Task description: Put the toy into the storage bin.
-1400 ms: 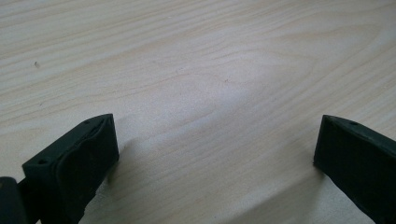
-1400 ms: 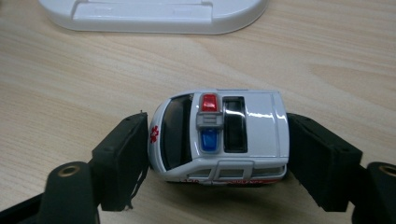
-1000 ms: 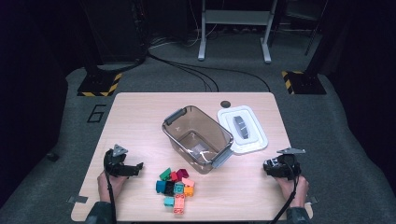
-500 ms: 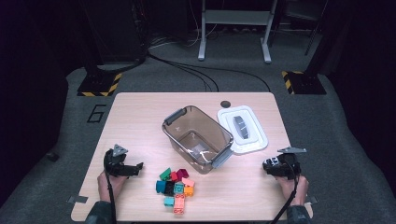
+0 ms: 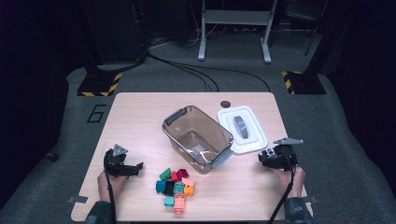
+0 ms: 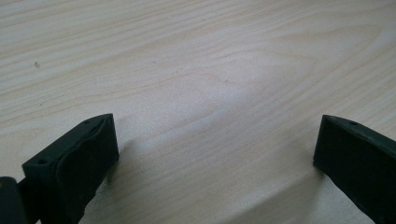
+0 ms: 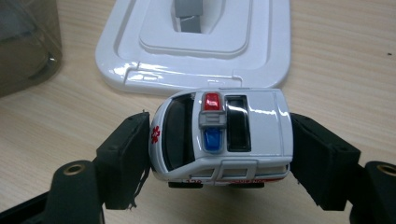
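A white toy ambulance [image 7: 224,135] with a red and a blue roof light sits between the jaws of my right gripper [image 7: 219,156]. Both pads press its sides, and it hangs just above the wood. From above, that gripper [image 5: 265,158] is at the table's right front, just below the white lid [image 5: 252,142], with the ambulance [image 5: 270,152] at its tip. At the left front my left gripper [image 5: 136,168] points right toward the bricks. Its jaws [image 6: 217,135] stand wide open over bare wood with nothing between them.
A clear brown bin [image 5: 173,117] with grey handles stands at the table's middle, with the lid to its right. A heap of several coloured bricks [image 5: 176,184] lies in front of the bin. A small black disc [image 5: 226,103] sits near the far edge.
My right gripper has lifted slightly with the ambulance in it. The left gripper has stayed where it was.
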### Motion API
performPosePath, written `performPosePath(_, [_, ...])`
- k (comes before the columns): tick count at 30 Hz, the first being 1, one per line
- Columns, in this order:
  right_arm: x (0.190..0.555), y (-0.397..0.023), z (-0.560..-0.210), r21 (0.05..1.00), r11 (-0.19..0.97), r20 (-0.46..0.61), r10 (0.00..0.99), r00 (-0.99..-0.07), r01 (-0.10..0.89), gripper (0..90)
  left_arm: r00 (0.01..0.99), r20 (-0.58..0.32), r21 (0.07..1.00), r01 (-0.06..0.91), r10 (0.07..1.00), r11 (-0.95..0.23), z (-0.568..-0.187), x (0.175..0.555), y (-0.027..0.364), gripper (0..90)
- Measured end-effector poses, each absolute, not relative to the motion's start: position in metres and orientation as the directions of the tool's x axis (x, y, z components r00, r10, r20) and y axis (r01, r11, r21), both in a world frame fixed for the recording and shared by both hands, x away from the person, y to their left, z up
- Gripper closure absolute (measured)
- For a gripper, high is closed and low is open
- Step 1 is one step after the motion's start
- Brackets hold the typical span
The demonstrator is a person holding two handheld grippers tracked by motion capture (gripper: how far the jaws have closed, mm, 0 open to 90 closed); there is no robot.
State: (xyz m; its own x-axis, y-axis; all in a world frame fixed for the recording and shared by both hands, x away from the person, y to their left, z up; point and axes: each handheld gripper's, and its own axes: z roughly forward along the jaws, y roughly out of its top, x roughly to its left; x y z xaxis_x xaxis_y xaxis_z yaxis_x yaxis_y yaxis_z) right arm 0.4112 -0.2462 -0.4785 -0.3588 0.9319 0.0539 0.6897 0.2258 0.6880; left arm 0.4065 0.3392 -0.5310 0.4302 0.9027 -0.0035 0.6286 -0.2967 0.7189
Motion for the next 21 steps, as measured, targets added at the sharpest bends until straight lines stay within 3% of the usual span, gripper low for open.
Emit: performPosePath(21, [0.447, -0.229, -0.459, 0.704, 0.251, 0.072, 0.906, -0.418, 0.664, 25.3, 0.43, -0.003, 0.719, 0.629, 0.903, -0.297, -0.531, 0.407, 0.339, 0.0])
